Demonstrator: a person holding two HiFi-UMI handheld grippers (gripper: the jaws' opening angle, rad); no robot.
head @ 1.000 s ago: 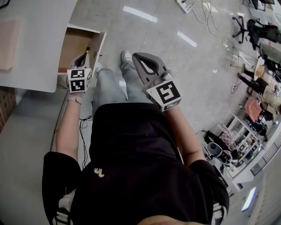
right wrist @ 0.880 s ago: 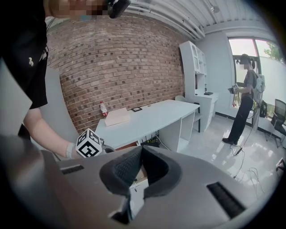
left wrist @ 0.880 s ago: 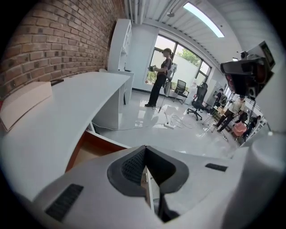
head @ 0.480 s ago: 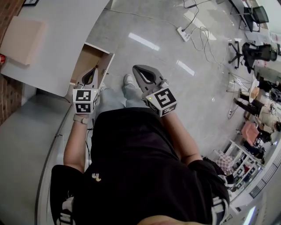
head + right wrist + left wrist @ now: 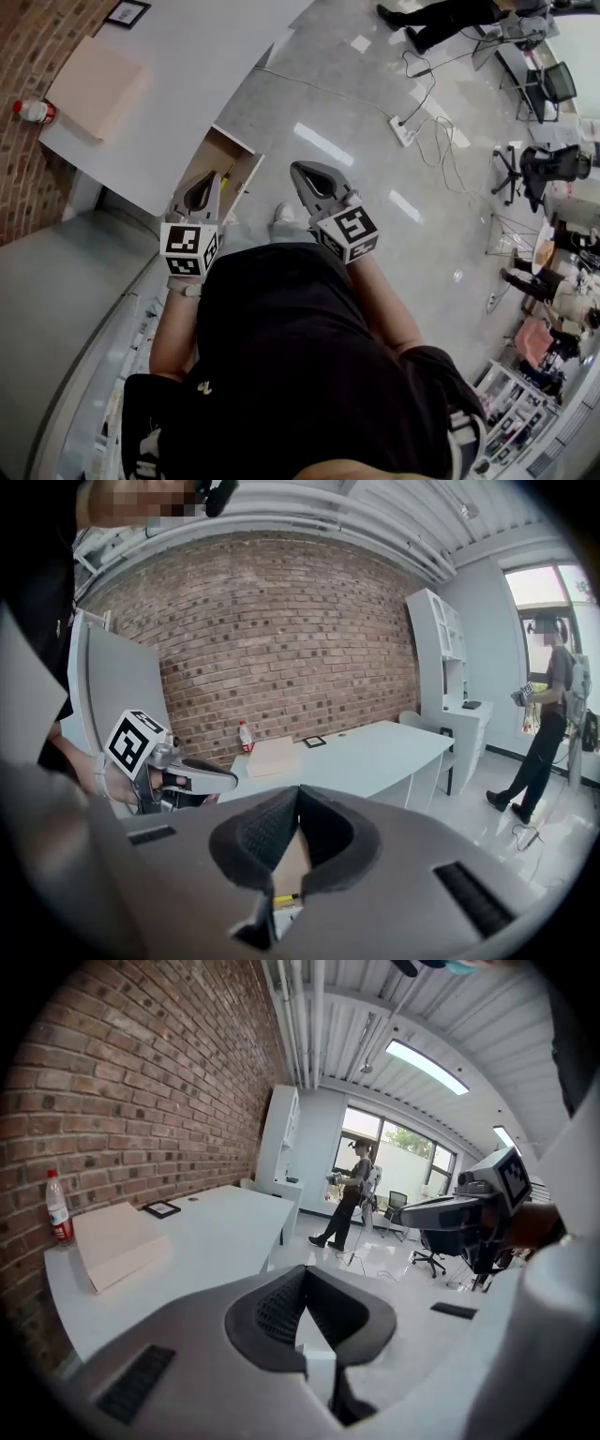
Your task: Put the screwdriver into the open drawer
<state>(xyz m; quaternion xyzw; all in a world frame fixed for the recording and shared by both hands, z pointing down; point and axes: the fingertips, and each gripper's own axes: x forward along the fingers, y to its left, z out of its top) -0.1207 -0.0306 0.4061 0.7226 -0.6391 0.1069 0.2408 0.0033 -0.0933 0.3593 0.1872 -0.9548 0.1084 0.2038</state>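
Note:
The open drawer [image 5: 221, 148] juts out from under the white table, its brown wooden inside showing. A small yellow-and-black piece of the screwdriver [image 5: 226, 174] shows inside it, just past my left gripper's tip; most of it is hidden. The same yellow bit [image 5: 286, 898] appears through the right gripper's jaws. My left gripper [image 5: 214, 176] hovers above the drawer's near end, shut and holding nothing. My right gripper [image 5: 296, 168] is to the right of the drawer over the floor, shut and empty. In their own views the left gripper [image 5: 304, 1270] and right gripper [image 5: 298, 788] have their tips together.
The white table [image 5: 197, 66] carries a flat cardboard box [image 5: 94, 80], a red-capped bottle [image 5: 33, 111] and a small framed picture [image 5: 125, 12] by the brick wall. A power strip with cables [image 5: 405, 131] lies on the glossy floor. Another person [image 5: 441, 14] stands beyond; office chairs are at right.
Both grippers have pulled back from the drawer, and the view has widened to take in more table and floor. Both stay shut and empty.

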